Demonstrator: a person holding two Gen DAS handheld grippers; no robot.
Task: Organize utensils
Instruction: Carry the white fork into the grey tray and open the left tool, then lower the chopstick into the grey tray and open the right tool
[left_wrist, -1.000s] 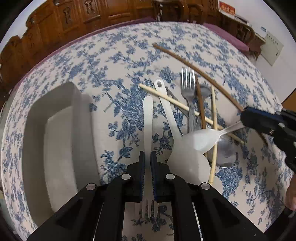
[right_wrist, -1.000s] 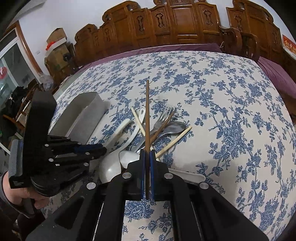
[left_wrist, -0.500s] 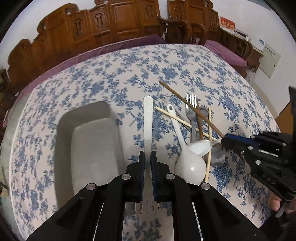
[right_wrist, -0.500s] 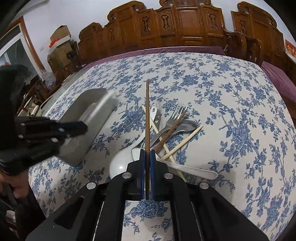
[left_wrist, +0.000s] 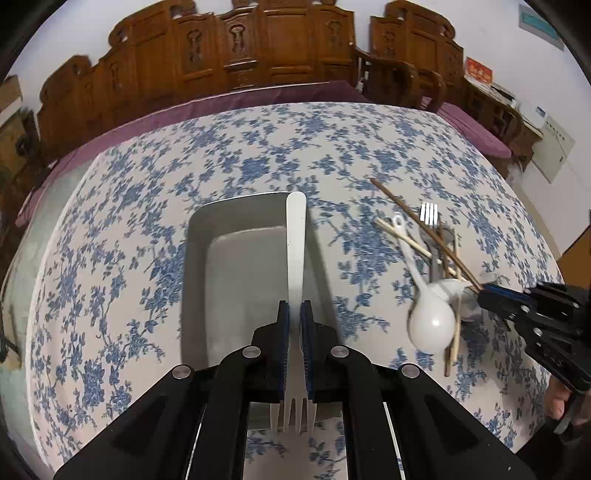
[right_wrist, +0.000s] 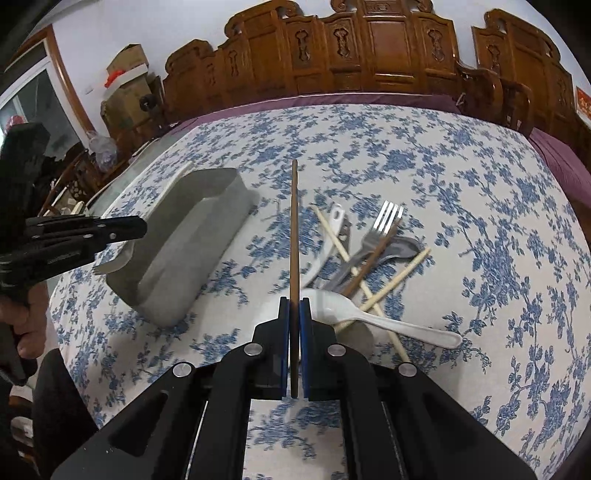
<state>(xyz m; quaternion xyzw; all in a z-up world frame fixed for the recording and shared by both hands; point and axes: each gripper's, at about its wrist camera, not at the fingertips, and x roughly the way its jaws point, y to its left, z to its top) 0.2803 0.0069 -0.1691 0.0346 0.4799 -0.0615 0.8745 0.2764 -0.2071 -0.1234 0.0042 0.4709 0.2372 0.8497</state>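
In the left wrist view, the left gripper (left_wrist: 295, 325) is clamped on a white plastic fork (left_wrist: 295, 251). The fork is flat and smooth; its tines stick out behind the jaws at bottom centre, and its rounded handle reaches up the middle of the frame, over the right side of a grey tray (left_wrist: 229, 280). The tray is a deep rectangle with rounded corners and matte walls, and nothing lies on the part of its floor that shows. To the right, a pile of utensils (left_wrist: 432, 266) lies on the blue-flowered tablecloth (left_wrist: 122, 229): a glossy white soup spoon (left_wrist: 430, 321), pale and dark chopsticks crossed over it, and a metal fork (left_wrist: 429, 214) with its tines toward the top.

In the right wrist view, the tray (right_wrist: 192, 243) sits at left centre. The right gripper (right_wrist: 294, 321) at bottom centre is clenched on a thin dark brown chopstick (right_wrist: 294, 236) pointing straight up the frame. The pile (right_wrist: 365, 266) lies just right of it, with a second white spoon (right_wrist: 369, 317) nearest the jaws.
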